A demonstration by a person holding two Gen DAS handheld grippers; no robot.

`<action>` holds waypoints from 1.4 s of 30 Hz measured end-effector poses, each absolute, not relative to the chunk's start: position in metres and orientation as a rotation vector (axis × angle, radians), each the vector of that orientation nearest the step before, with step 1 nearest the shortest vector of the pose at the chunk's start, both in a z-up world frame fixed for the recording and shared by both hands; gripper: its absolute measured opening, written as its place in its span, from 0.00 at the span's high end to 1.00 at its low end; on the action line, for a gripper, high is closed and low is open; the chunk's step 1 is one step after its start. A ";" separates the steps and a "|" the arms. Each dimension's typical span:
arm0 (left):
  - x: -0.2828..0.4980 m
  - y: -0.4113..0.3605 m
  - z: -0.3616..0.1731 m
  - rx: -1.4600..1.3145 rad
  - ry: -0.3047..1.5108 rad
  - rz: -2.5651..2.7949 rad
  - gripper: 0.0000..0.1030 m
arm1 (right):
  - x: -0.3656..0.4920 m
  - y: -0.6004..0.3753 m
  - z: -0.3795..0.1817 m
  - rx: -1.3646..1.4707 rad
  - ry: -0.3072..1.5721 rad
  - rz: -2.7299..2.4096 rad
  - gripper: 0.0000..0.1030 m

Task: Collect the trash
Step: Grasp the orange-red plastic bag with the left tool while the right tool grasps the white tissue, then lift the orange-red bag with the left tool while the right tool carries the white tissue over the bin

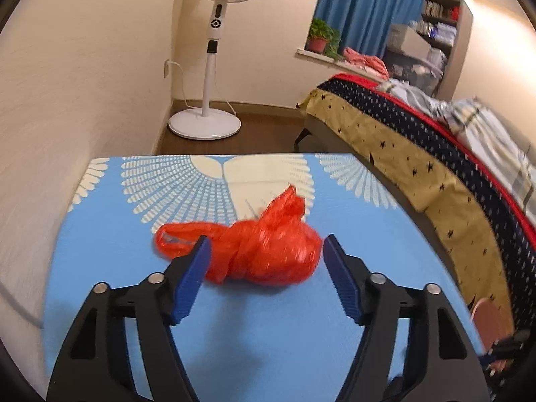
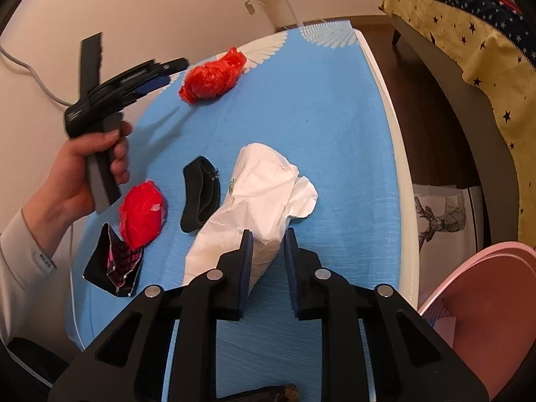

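L gripper (image 1: 264, 251) is wide open, fingers either side of a knotted red bag (image 1: 264, 251) lying on the blue-covered bench (image 1: 301, 335); the pads are not yet touching it, and the bag's loop handle trails to the left. From the R wrist view the same gripper (image 2: 167, 70) hangs above the bench near the far red bag (image 2: 212, 75), held in the person's hand (image 2: 90, 157).

R gripper (image 2: 268, 244) is closed on the near end of a crumpled white bag (image 2: 258, 194), which lies mid-bench. Left of it: a black pouch (image 2: 201, 197), a second red bag (image 2: 142, 212), and a black wrapper w/ pink print (image 2: 114, 264) touching that red bag. A pink bin (image 2: 485, 308) sits off the bench's right edge, low. Bed (image 1: 418, 140) w/ star blanket on the right, fan (image 1: 211, 67) at the far wall.
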State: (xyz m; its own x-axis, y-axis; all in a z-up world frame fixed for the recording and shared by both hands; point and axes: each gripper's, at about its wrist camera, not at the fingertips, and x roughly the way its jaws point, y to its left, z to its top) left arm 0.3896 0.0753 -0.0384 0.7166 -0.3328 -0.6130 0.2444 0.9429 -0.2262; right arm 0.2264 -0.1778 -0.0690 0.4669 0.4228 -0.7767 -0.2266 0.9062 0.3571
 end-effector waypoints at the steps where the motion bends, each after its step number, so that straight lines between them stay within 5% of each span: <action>1: 0.393 0.073 -0.039 -0.139 0.709 -0.321 0.33 | 0.225 -0.178 -0.066 0.210 1.000 0.401 0.82; 5: 0.404 0.056 -0.053 -0.103 0.802 -0.302 0.36 | 0.223 -0.182 -0.054 0.219 0.971 0.407 0.88; 11: 0.396 0.053 -0.055 -0.075 0.828 -0.305 0.66 | 0.220 -0.187 -0.036 0.211 0.917 0.401 0.89; 42: 0.195 0.038 0.076 -0.091 0.625 -0.238 0.68 | 0.148 -0.210 0.074 0.149 0.583 0.269 0.90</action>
